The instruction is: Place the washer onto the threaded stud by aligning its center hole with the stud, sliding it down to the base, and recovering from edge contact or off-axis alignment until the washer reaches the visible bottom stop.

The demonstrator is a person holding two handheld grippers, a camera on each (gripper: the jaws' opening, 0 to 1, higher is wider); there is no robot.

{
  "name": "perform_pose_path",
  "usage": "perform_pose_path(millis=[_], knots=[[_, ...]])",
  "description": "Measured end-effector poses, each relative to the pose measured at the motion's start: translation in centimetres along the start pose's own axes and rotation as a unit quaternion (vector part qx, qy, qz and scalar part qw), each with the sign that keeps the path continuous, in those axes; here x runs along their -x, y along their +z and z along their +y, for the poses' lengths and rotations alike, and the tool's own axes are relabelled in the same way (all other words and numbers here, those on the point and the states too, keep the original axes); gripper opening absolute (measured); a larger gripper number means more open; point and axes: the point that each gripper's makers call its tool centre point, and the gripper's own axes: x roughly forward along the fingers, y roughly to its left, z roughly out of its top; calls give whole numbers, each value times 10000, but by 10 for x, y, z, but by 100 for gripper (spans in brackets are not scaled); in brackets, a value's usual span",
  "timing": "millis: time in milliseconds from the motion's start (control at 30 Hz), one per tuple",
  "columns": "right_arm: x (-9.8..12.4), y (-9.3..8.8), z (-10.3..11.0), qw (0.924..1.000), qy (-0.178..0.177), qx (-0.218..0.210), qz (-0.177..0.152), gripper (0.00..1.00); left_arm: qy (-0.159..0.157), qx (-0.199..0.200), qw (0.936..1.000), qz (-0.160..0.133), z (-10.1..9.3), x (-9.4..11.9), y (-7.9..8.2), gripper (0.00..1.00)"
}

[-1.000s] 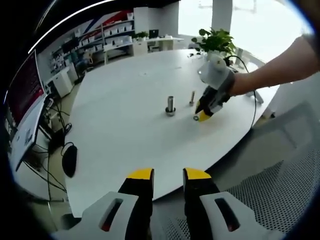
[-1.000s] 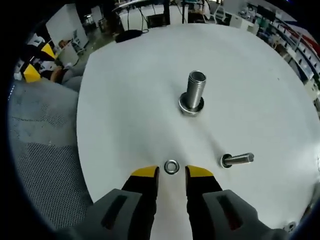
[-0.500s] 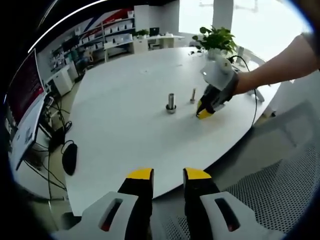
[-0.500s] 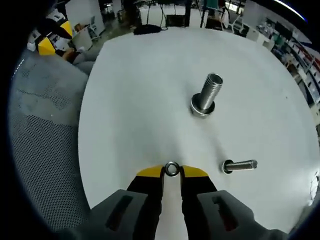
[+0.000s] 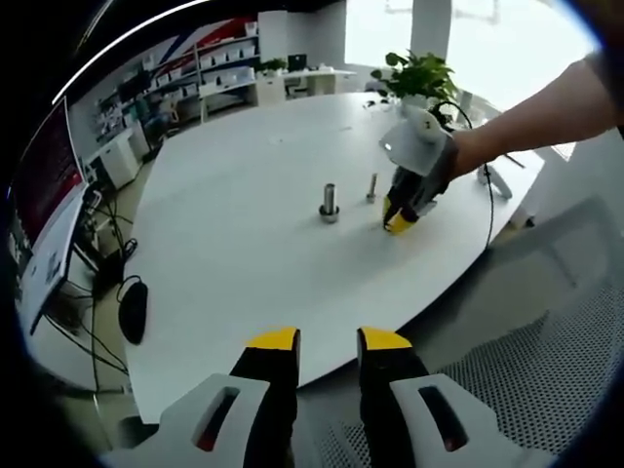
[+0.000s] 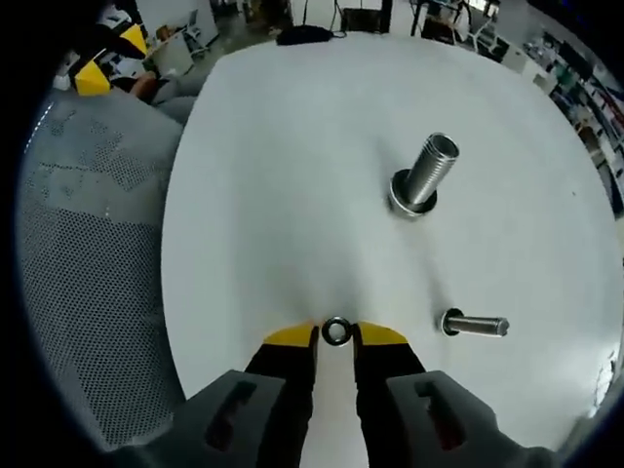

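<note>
A small steel washer [image 6: 335, 331] sits pinched between the yellow tips of my right gripper [image 6: 335, 334], low over the white table [image 6: 283, 175]. The threaded stud [image 6: 424, 175] stands upright on its round base, ahead and to the right, apart from the washer. In the left gripper view the stud [image 5: 330, 203] is small and far, and the right gripper [image 5: 400, 220], held by a person's hand, points down at the table just right of it. My left gripper [image 5: 327, 341] hovers off the table's near edge, jaws slightly apart with nothing between them.
A slim bolt [image 6: 476, 324] lies on its side right of the right gripper, and shows upright-looking beside the stud [image 5: 371, 187]. A potted plant [image 5: 419, 76] and a cable [image 5: 487, 190] are at the table's far side. A mesh chair [image 5: 526, 380] borders the near edge.
The right gripper moved in around the washer lying on the table and shut on it. The left gripper stayed where it was.
</note>
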Motion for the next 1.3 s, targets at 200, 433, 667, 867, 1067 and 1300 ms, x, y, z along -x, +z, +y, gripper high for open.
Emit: perform_pose_path(millis=[200,433,667,867,1067,1300], knots=[[0,0,4,9994,-105,190,287,15,-20,8,10000,-88,0,1,4,21],[1,0,5,9994,-246,-86,232,14,4,11,9996,-286,2,3,10,21],[-1,0,4,9982,-427,-416,-51,14,28,12,9996,-294,2,3,10,22],[-1,0,6,9958,-500,-688,-335,14,58,42,9995,-304,4,3,11,22],[0,0,6,9943,-536,-813,-429,13,66,54,9994,-339,4,4,12,22],[0,-1,11,9943,-476,-897,-325,2,83,39,9992,-397,4,5,14,22]])
